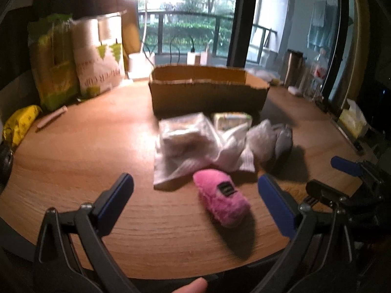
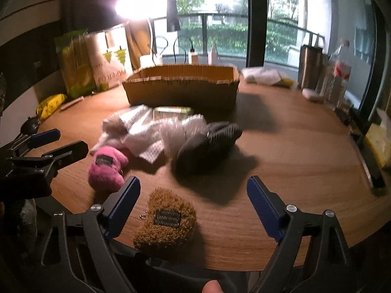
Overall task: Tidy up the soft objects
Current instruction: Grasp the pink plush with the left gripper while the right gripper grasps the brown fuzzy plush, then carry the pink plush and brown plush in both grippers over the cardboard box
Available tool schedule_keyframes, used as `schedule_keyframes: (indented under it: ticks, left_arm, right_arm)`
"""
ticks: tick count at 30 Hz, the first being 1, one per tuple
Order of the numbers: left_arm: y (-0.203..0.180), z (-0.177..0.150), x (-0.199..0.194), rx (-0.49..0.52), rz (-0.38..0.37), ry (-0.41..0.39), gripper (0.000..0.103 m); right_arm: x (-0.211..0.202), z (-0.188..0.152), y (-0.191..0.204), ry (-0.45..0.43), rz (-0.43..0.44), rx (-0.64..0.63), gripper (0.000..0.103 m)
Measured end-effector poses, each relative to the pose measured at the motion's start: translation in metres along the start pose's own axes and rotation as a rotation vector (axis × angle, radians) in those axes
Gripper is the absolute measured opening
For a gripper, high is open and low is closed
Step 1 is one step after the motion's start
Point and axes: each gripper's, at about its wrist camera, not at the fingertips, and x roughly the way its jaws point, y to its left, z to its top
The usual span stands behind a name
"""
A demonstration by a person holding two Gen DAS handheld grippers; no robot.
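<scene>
A pink plush pouch (image 1: 222, 199) lies on the wooden table between the fingers of my open left gripper (image 1: 195, 195); it also shows in the right wrist view (image 2: 107, 168). A brown plush pouch (image 2: 166, 219) lies between the fingers of my open right gripper (image 2: 193, 195), near the table's front edge. Behind them lies a pile: a white cloth (image 1: 229, 149), clear plastic bags (image 1: 183, 136), a green pack (image 1: 232, 119) and a dark grey soft item (image 2: 207, 144). An open cardboard box (image 1: 207, 90) stands behind the pile. Both grippers are empty.
Green and white paper packs (image 1: 75, 61) stand at the back left, with a yellow bag (image 1: 22, 124) and a pale stick (image 1: 51, 118) nearby. A lamp (image 2: 136, 7) glares at the back. A steel flask (image 2: 310, 66), a water bottle (image 2: 339, 70) and a tissue box (image 2: 378, 139) line the right side.
</scene>
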Motion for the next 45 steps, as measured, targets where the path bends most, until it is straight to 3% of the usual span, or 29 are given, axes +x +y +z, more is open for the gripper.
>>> schedule_keyframes:
  ticks: [2,7,13,17,19,20,22,24,27,34,45]
  left_arm:
    - [0.000,-0.002,0.007,0.003,0.002,0.023,0.103]
    - [-0.006,-0.004,0.022,0.015,-0.008,0.074,0.102]
    - [-0.014,-0.004,0.039,0.050,-0.016,0.129,0.101]
    - [-0.019,-0.005,0.048,0.072,-0.021,0.171,0.088]
    - [-0.023,-0.006,0.051,0.084,-0.028,0.186,0.082]
    - [-0.024,-0.007,0.052,0.091,-0.029,0.194,0.074]
    - [-0.027,-0.007,0.054,0.103,-0.031,0.204,0.070]
    - [-0.029,-0.007,0.054,0.114,-0.036,0.207,0.053]
    - [-0.031,-0.005,0.055,0.127,-0.044,0.215,0.045]
    - [-0.037,0.007,0.055,0.144,-0.063,0.204,0.040]
    - [-0.045,0.045,0.030,0.166,-0.093,0.095,0.040]
  right_arm:
    - [0.008,-0.002,0.002,0.020,0.014,-0.008,0.089]
    - [0.024,-0.010,0.003,0.077,0.038,-0.009,0.068]
    - [0.030,-0.012,-0.003,0.086,0.062,-0.005,0.067]
    - [0.032,-0.010,-0.006,0.088,0.068,-0.004,0.065]
    - [0.033,-0.007,-0.008,0.084,0.084,0.001,0.048]
    - [0.033,-0.007,-0.008,0.083,0.085,-0.001,0.046]
    - [0.034,-0.005,-0.008,0.080,0.095,-0.003,0.035]
    - [0.034,-0.003,-0.011,0.077,0.107,0.010,0.033]
    - [0.034,0.000,-0.018,0.073,0.114,0.031,0.031]
    - [0.025,0.017,-0.031,0.021,0.088,0.040,0.030]
    - [0.001,0.055,-0.039,-0.080,0.080,0.027,0.030]
